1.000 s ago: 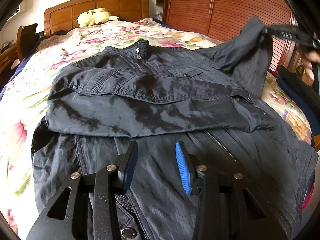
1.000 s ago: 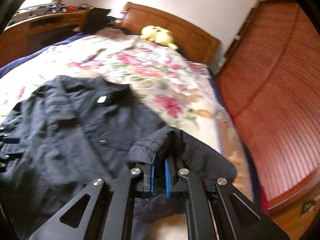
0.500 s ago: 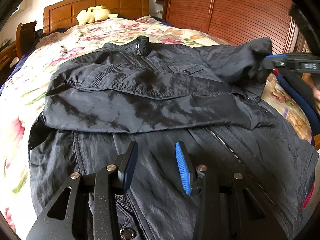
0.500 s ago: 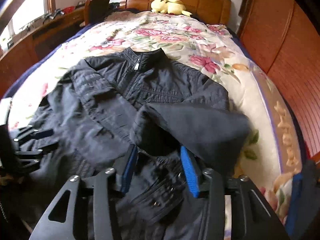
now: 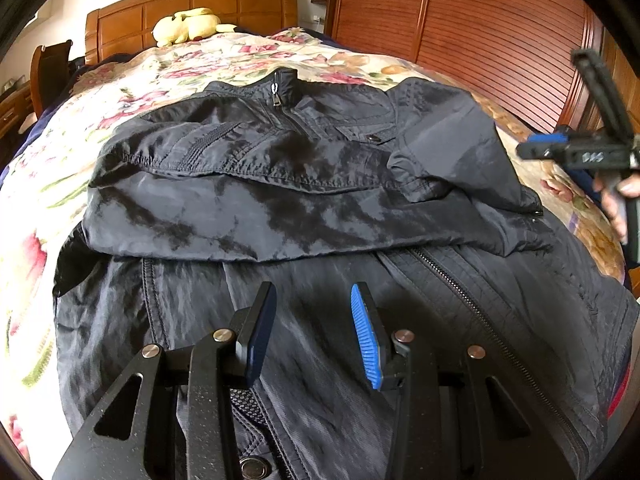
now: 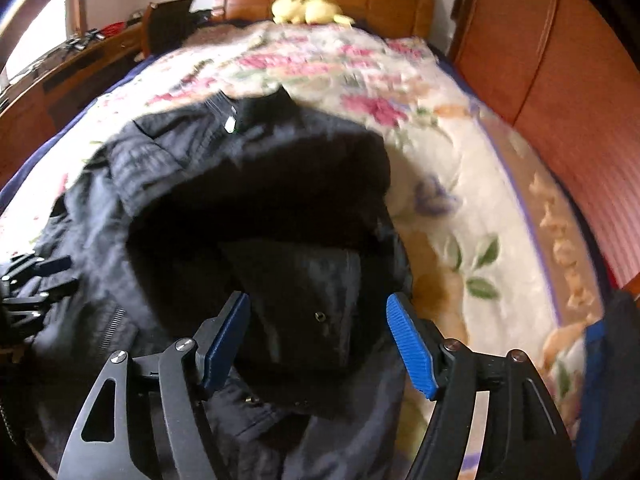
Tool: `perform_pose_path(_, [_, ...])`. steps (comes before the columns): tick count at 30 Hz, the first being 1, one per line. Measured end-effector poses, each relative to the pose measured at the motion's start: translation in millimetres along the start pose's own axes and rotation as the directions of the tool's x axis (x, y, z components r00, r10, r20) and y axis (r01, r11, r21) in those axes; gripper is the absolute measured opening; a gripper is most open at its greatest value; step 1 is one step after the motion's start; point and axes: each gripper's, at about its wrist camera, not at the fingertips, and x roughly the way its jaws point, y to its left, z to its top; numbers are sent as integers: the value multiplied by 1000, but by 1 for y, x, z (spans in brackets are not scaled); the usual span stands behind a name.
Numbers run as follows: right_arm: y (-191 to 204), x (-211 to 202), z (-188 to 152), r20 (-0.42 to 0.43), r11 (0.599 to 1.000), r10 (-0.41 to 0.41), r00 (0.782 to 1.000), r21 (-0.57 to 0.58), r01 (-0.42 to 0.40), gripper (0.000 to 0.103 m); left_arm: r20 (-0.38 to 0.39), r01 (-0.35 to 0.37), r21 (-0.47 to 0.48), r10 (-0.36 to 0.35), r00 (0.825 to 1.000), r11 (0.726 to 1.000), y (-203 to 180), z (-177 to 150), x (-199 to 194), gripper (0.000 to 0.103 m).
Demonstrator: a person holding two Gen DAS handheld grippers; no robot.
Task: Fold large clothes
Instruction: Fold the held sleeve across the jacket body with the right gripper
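A dark navy zip jacket (image 5: 320,208) lies front-up on the floral bedspread (image 5: 60,168), collar toward the headboard. Both sleeves are folded across its chest; the right sleeve (image 5: 452,148) lies on top of the left one. My left gripper (image 5: 314,332) is open and empty, hovering over the jacket's lower front near the hem. My right gripper (image 6: 320,336) is wide open and empty above the folded right sleeve (image 6: 280,240); it also shows at the right edge of the left wrist view (image 5: 576,152).
A yellow plush toy (image 5: 188,24) rests by the wooden headboard (image 5: 192,4). Wooden slatted wardrobe doors (image 5: 460,20) stand along the bed's right side. A chair and desk (image 6: 100,48) are to the left. A dark blue item (image 6: 612,360) lies at the bed's right edge.
My right gripper carried the right sleeve across the chest, opened and let it drop, then drew back to the right. The left gripper stayed open and nearly still.
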Motion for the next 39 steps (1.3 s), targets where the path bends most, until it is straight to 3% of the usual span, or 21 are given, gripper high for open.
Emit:
perform_pose_path(7, [-9,44,-7,-91,997,28,995,78,-21,73,-1,0,-1,0,1000,1000,1,0,1,40])
perform_pose_path(10, [-12,61,-10,-121,989,81,989,131,-65,73,-4,3,-2,-3,1000,1000,2,-1,3,40])
perform_pose_path(16, [-12,63,-11,-115,983,123,986,152,-104,72,-12,4,-4,-4,1000,1000,2,0,5,40])
perform_pose_path(19, [-11,58,-14,-128,982,150,980,134,-133,58,-9,3,-4,-3,1000,1000,1,1,5,40])
perform_pose_path(24, [0,28,-10,-101,996,92,991,18,-91,13,-6,3,-5,-3,1000,1000,1,2,4,40])
perform_pose_path(30, [21,-32,14,30,995,72,997,-69,-70,9,19,1,-7,-1,1000,1000,2,2,-4,40])
perform_pose_path(39, [96,-110,32,166,969,167,972,-210,-130,8,59,-27,-1,27,998,1000,8,-6,-33,40])
